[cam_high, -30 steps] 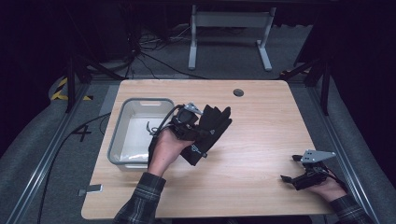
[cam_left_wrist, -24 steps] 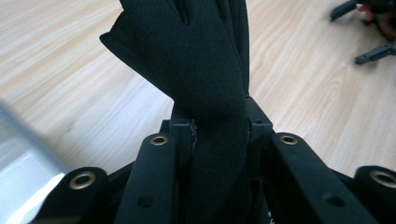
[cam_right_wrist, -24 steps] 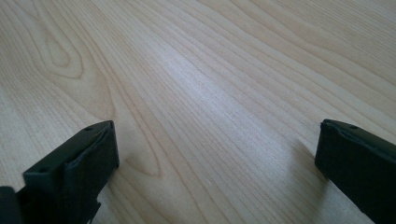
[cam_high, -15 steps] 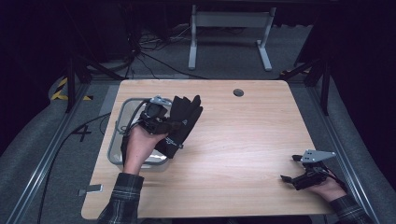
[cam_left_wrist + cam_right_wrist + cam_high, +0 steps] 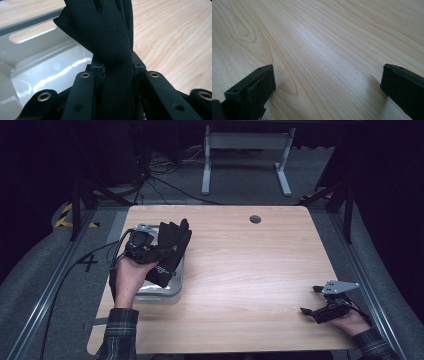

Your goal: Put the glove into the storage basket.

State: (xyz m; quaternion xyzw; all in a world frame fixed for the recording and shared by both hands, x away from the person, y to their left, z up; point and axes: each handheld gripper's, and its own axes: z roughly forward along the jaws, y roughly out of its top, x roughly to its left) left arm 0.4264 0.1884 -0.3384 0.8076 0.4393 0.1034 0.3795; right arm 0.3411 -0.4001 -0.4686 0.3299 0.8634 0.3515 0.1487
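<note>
overhead, the high view shows the left gripper raised over the near right corner of a grey metal tray that sits at the left side of the wooden counter. its jaws are clamped on a black glove, whose fingers fan up and away from the hand while the cuff end droops toward the tray. the glove hangs in the air, over the tray's right rim and not resting on anything. at the counter's near right corner the right gripper lies low in the person's hand, well apart from the glove and tray.

next, the left gripper view looks straight along the jaws: they stand narrow, pinching the glove across its wrist band, with the cloth bunched between the pads. the pale inside of the tray lies below at the left, bare wood at the right.

lastly, the right gripper view shows its own two jaws spread wide with nothing between them, just wood grain of the counter.

judging by how it folds and sags, the glove is light, soft and limp; it should not slip easily from the pads, but it will flop and may catch on the tray rim. the wrist band, where the fabric is doubled, looks the surest place to hold it, as now.
</note>
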